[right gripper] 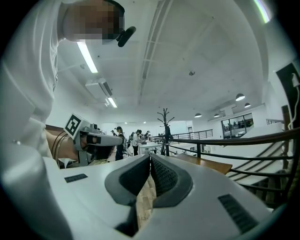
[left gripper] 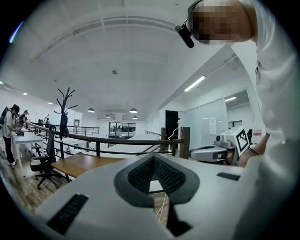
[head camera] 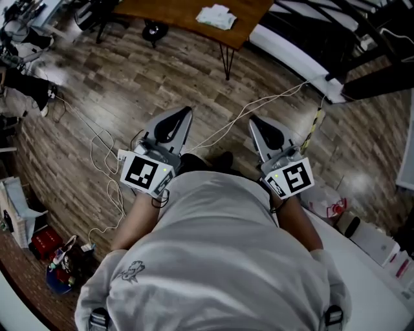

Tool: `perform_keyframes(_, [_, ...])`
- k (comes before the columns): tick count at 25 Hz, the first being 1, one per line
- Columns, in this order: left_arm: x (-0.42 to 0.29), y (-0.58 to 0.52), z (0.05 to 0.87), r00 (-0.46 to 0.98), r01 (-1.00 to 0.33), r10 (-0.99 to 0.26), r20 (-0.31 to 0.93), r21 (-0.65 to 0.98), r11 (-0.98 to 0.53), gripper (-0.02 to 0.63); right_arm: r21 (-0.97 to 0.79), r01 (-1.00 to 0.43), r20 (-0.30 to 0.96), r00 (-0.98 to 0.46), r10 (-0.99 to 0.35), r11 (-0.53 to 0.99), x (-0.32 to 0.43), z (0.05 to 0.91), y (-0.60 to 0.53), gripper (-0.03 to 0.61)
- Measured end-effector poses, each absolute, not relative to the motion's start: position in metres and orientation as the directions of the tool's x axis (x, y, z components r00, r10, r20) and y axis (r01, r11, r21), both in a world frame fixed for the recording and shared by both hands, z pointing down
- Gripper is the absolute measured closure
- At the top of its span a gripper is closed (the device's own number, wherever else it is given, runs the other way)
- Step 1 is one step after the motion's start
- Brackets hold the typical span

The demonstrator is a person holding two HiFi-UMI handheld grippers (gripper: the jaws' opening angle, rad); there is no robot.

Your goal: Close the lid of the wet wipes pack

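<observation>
The wooden floor (head camera: 129,84) fills most of what lies below the person, who stands with both arms held out level in front of a pale shirt (head camera: 220,258). Across the floor stands a brown wooden bench (head camera: 174,13) with a crumpled-looking white bundle (head camera: 217,16) on it. At the person's right side runs a white bench (head camera: 362,284) carrying a soft white packet with red print (head camera: 326,205) and a few small boxes.

I cannot tell which of these, if either, is the wet wipes pack. No lid can be made out, and both are well apart from the tools.

The left hand-held gripper (head camera: 183,115) is clenched with nothing in it. Its dark ribbed pads (left gripper: 166,176) meet at the tip, with only the room beyond. The right hand-held gripper (head camera: 257,124) is likewise pressed together and empty, with only floor showing under its pads (right gripper: 164,176).

Such a pack is likely light, squashy and slick-skinned, so it would slide or buckle under a careless push. Its flip lid should be the one stiff part. I would pin the pouch by an end with one tool, then press the lid's free edge, opposite the hinge, until it snaps.
</observation>
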State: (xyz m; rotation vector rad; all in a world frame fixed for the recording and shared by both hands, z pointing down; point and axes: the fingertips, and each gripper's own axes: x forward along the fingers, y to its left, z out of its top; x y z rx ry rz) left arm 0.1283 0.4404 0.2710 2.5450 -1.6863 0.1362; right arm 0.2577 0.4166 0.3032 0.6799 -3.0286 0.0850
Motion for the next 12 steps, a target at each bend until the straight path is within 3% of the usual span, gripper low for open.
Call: perform_keyframes(12, [0.111, 0.388, 0.268, 0.398, -0.917, -0.912, 0.102, 0.034, -0.397, 0.604, -0.044, -0.438, 0.049, -0.898, -0.436, 0.898, 0.239, 0.299, 0.364, 0.545])
